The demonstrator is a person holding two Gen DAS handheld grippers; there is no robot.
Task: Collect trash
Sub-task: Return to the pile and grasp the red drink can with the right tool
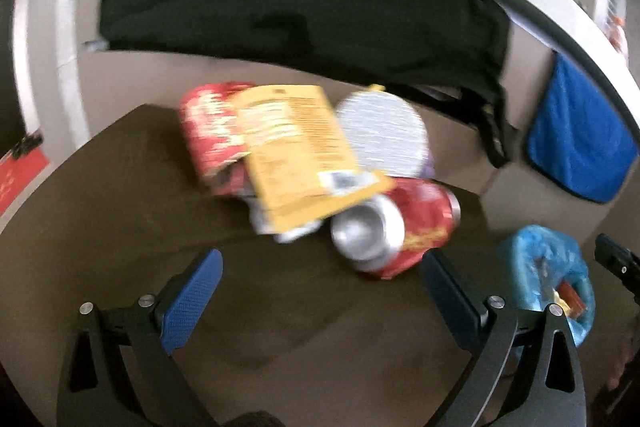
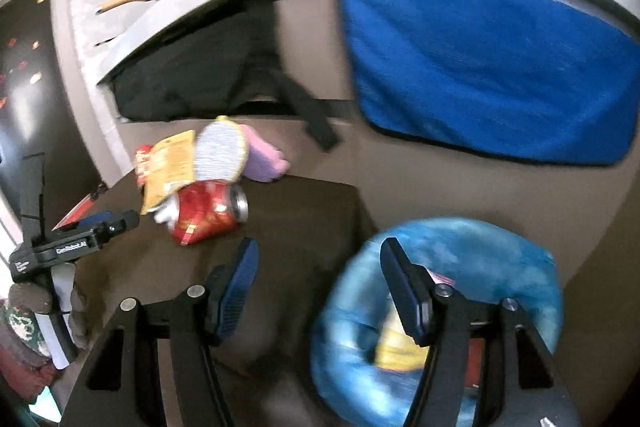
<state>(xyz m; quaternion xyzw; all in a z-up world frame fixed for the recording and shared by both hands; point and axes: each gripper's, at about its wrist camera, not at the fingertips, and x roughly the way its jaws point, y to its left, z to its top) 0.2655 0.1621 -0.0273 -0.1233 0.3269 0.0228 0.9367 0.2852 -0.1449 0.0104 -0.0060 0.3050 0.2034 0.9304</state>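
A pile of trash lies on the dark brown table (image 1: 120, 187): a crushed red can (image 1: 400, 227), a yellow packet (image 1: 296, 147) on top, a red wrapper (image 1: 208, 131) and a round silver-white lid (image 1: 384, 135). My left gripper (image 1: 320, 275) is open and empty just short of the can. The pile also shows in the right wrist view, with the can (image 2: 208, 213) and yellow packet (image 2: 168, 167). My right gripper (image 2: 320, 263) is open and empty, above the edge of a bin lined with a blue bag (image 2: 480, 251) that holds some trash.
The blue-bag bin (image 1: 548, 279) stands right of the table. A black bag (image 1: 300, 15) and a blue cloth (image 1: 576, 135) hang under a white counter edge behind. A pink object (image 2: 264, 155) lies behind the pile. The left gripper (image 2: 96, 227) shows at the left.
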